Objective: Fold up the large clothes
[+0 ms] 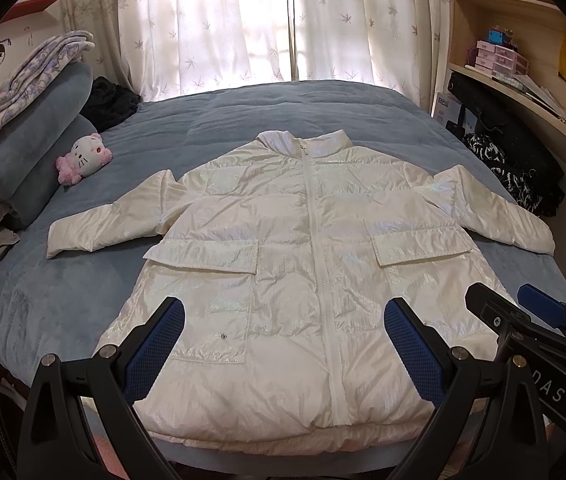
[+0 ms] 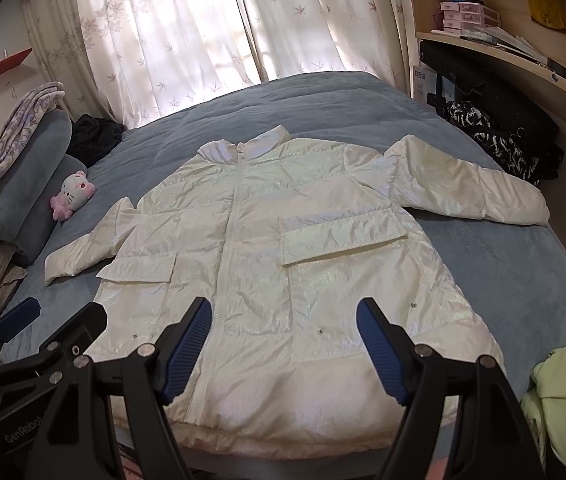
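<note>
A shiny white puffer jacket (image 1: pixel 283 220) (image 2: pixel 283 248) lies flat and zipped on the blue-grey bed (image 1: pixel 243 120) (image 2: pixel 503 272). Its collar points toward the curtains and both sleeves are spread out to the sides. My left gripper (image 1: pixel 285 308) hovers open over the jacket's lower left half near the hem, with nothing between its blue pads. Over the lower right half, my right gripper (image 2: pixel 285 308) is also open and holds nothing. Each gripper shows at the edge of the other's view: the right gripper (image 1: pixel 523 312) and the left gripper (image 2: pixel 43 320).
Stacked pillows and a folded blanket (image 1: pixel 23 128) sit at the left with a pink-and-white cat plush (image 1: pixel 83 158). A dark garment (image 1: pixel 109 104) lies near the curtains. Black-and-white cloth (image 1: pixel 511 176) and shelves line the right side. A pale green garment (image 2: pixel 563 384) lies at the near right.
</note>
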`<action>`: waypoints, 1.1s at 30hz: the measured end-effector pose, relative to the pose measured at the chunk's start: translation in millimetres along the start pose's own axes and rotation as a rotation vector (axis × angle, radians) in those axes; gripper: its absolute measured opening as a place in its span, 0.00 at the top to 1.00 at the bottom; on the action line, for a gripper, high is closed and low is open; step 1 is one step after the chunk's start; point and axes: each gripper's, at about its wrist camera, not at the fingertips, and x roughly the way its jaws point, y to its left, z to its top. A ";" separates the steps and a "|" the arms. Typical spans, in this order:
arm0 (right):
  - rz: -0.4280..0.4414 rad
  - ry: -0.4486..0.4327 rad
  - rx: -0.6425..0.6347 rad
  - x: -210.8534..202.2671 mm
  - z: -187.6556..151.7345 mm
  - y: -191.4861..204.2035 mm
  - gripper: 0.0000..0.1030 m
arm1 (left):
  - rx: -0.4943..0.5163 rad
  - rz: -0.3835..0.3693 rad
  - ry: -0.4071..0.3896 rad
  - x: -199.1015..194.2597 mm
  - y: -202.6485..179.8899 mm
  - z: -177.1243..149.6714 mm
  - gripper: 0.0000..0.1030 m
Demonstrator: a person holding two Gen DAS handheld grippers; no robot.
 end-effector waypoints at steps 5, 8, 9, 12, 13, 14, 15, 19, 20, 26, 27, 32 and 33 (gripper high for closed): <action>-0.001 0.002 0.001 0.3 -2.6 -0.9 0.27 | -0.004 -0.006 0.006 0.6 0.6 0.0 0.04; 0.000 0.001 0.001 -0.4 -2.1 -0.9 0.27 | -0.009 -0.009 0.007 -2.4 2.5 -0.3 0.04; 0.001 0.001 0.001 -0.4 -1.6 -0.8 0.27 | -0.010 -0.009 0.006 -3.0 2.2 -1.1 0.04; -0.001 0.002 0.002 -1.9 -3.1 0.3 0.27 | -0.012 -0.014 0.012 -3.0 2.5 -1.2 0.04; 0.001 0.002 0.002 -1.8 -3.0 0.1 0.27 | -0.012 -0.015 0.012 -2.5 2.7 -1.3 0.04; 0.000 0.003 0.002 -1.7 -4.4 0.1 0.27 | -0.013 -0.014 0.013 -2.4 3.1 -0.9 0.04; 0.000 0.002 0.002 -1.7 -2.9 0.3 0.27 | -0.014 -0.011 0.012 -2.5 3.0 -1.3 0.04; -0.003 0.007 0.000 -0.4 -2.6 -0.2 0.27 | -0.022 -0.014 0.018 -0.5 3.8 -1.8 0.04; -0.002 0.006 0.002 -0.4 -2.3 -0.3 0.27 | -0.024 -0.018 0.022 0.5 4.4 -1.3 0.04; 0.002 0.008 0.001 1.1 -2.5 1.1 0.27 | -0.029 -0.018 0.035 7.0 6.0 1.4 0.04; 0.002 0.010 0.000 1.5 -3.6 0.6 0.27 | -0.027 -0.017 0.038 8.6 5.4 1.9 0.04; 0.008 0.021 0.002 7.2 -19.3 0.4 0.27 | -0.025 -0.006 0.068 21.3 2.7 4.6 0.04; 0.009 0.024 0.003 9.3 -15.9 0.0 0.27 | -0.025 -0.007 0.074 24.4 1.5 5.8 0.04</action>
